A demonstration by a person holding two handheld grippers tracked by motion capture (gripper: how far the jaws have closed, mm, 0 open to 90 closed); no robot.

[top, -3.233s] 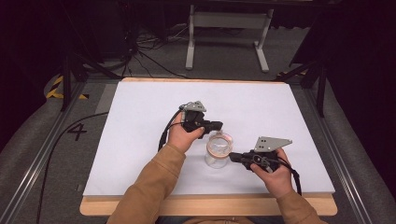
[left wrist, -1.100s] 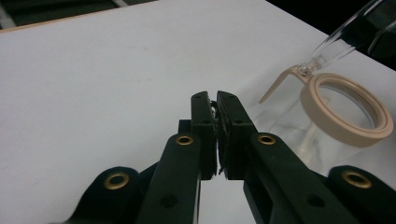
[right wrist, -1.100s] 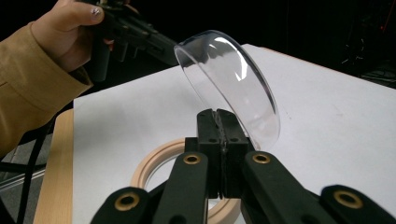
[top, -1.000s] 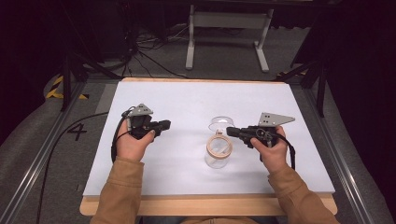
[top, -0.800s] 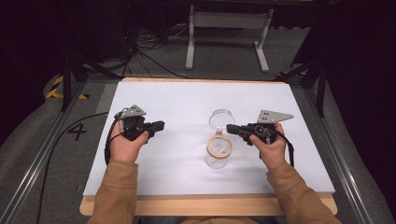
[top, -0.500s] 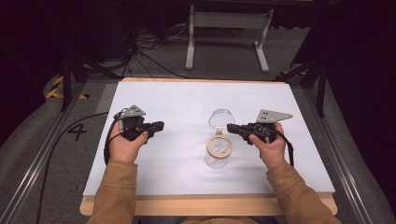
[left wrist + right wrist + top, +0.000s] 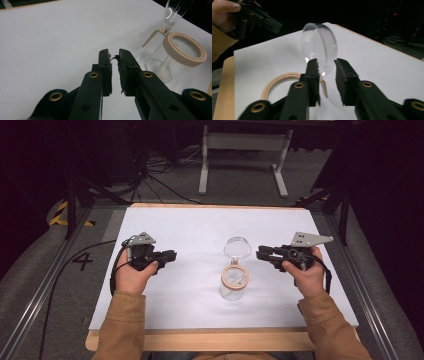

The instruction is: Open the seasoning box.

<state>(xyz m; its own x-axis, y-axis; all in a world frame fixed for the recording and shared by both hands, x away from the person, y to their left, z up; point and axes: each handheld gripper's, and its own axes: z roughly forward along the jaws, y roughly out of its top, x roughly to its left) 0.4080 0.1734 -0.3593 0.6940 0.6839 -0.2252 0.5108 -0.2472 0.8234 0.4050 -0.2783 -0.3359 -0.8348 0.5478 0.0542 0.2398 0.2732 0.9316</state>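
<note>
Clear glass jar [image 7: 233,282], lid [image 7: 237,247] flipped up, stood mid-table [image 7: 200,225]. Left gripper [image 7: 170,255] was slightly parted near the left edge. Right gripper [image 7: 261,253] gaped beside the lid.

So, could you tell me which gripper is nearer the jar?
The right gripper: its jaws nearly reach the jar, while the left gripper sits farther off.

The white desk [image 7: 200,227] is brightly lit from above, its surroundings dark. Both gripper views are soft; the clear lid [image 7: 319,48] shows glare spots.

"4" on the floor [image 7: 82,261]
</note>
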